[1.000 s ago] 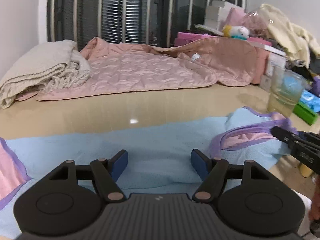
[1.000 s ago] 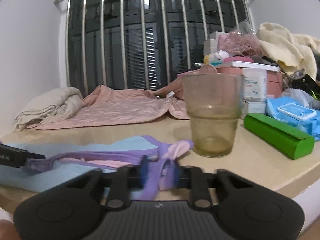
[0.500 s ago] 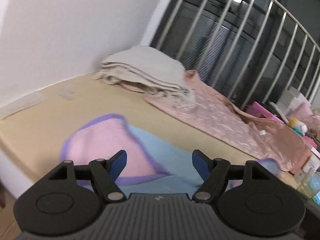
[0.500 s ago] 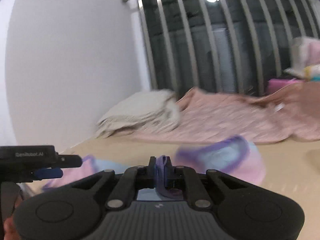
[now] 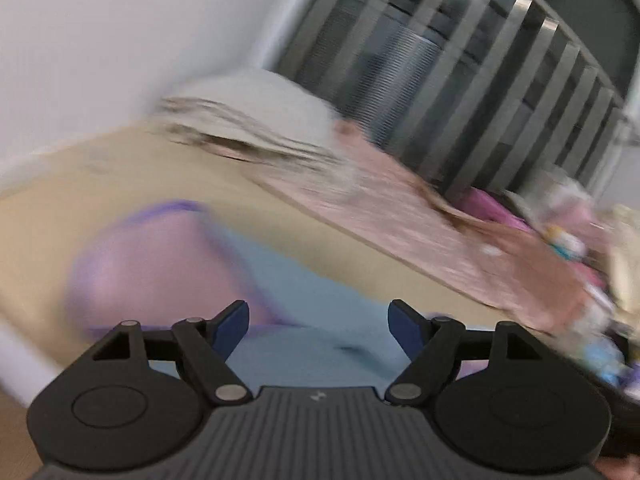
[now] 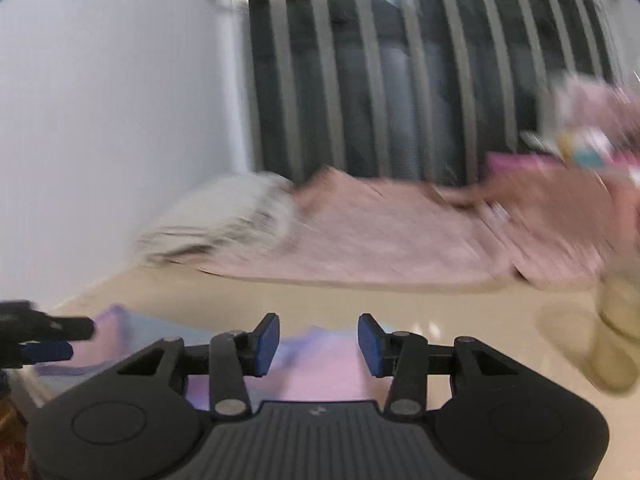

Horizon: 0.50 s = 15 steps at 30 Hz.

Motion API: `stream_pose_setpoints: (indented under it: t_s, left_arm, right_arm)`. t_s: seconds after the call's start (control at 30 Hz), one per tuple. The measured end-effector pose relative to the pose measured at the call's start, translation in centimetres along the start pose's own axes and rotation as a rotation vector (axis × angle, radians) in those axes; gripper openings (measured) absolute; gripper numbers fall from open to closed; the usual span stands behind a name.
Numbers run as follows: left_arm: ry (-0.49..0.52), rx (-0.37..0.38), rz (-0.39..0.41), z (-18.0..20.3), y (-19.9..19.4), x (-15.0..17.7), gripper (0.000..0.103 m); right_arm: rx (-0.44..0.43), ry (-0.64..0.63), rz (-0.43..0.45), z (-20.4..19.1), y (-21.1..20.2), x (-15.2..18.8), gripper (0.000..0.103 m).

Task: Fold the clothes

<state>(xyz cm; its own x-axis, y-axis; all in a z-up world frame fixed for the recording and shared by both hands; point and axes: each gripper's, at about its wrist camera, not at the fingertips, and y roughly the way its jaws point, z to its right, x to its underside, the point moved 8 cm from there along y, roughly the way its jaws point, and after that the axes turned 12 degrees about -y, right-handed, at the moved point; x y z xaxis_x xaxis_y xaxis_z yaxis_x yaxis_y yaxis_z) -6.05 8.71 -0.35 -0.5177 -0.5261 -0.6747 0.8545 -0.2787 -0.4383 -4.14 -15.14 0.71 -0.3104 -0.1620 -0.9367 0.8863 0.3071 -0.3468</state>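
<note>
garment (image 6: pixel 320 372) flat on table, under right gripper (image 6: pixel 318 340), jaws apart.

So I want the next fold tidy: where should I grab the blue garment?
Take the blue garment by its purple-trimmed edge at the pink end, coming from the table's near side. It lies flat, so that edge looks easiest to pinch.

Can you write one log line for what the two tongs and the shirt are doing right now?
left tongs: open, empty | right tongs: open, empty | light blue garment with pink sleeves and purple trim: lying on beige table | views: blurred
</note>
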Motion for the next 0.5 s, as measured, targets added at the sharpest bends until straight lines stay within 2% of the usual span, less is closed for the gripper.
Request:
stream_pose_setpoints:
  t_s: [0.07,0.1,0.13,0.2,0.27,0.3,0.37,0.4,0.47,0.5]
  left_arm:
    - [0.053,0.028,-0.072,2.4,2.1,1.2,0.077]
    - [0.071,0.033,-0.101,3.3,3.1,1.7,0.075]
    - [0.083,0.035,-0.125,4.0,4.1,2.2,0.068]
    - [0.033,0.032,-0.19,3.9,6.0,2.6,0.059]
    - [-0.034,0.028,-0.259,3.6,7.8,2.8,0.033]
    - [-0.063,0.032,-0.273,3.3,8.5,2.8,0.029]
    - [-0.094,0.035,-0.287,2.8,9.2,2.6,0.009]
    - [-0.1,0.041,-0.285,2.7,9.2,2.5,0.006]
    - [-0.105,0.066,-0.261,2.6,8.9,2.2,0.003]
    - [-0.103,0.084,-0.245,2.8,8.4,2.1,0.002]
  right_arm:
    - [-0.021,0.052,-0.024,1.7,0.3,0.5,0.043]
    - [-0.045,0.033,-0.031,1.3,0.6,0.3,0.043]
    - [-0.069,0.014,-0.039,0.9,0.8,0.2,0.042]
    - [-0.118,-0.026,-0.053,0.0,1.3,0.0,0.042]
    - [-0.164,-0.078,-0.097,-1.2,2.5,0.0,0.038]
    - [-0.173,-0.096,-0.133,-1.7,3.3,0.5,0.038]
    - [-0.185,-0.123,-0.197,-2.5,4.8,1.3,0.038]
    - [-0.184,-0.121,-0.215,-2.7,5.2,1.8,0.038]
    - [-0.182,-0.118,-0.25,-3.0,6.1,2.7,0.023]
    - [-0.189,-0.117,-0.24,-3.0,5.7,2.5,0.008]
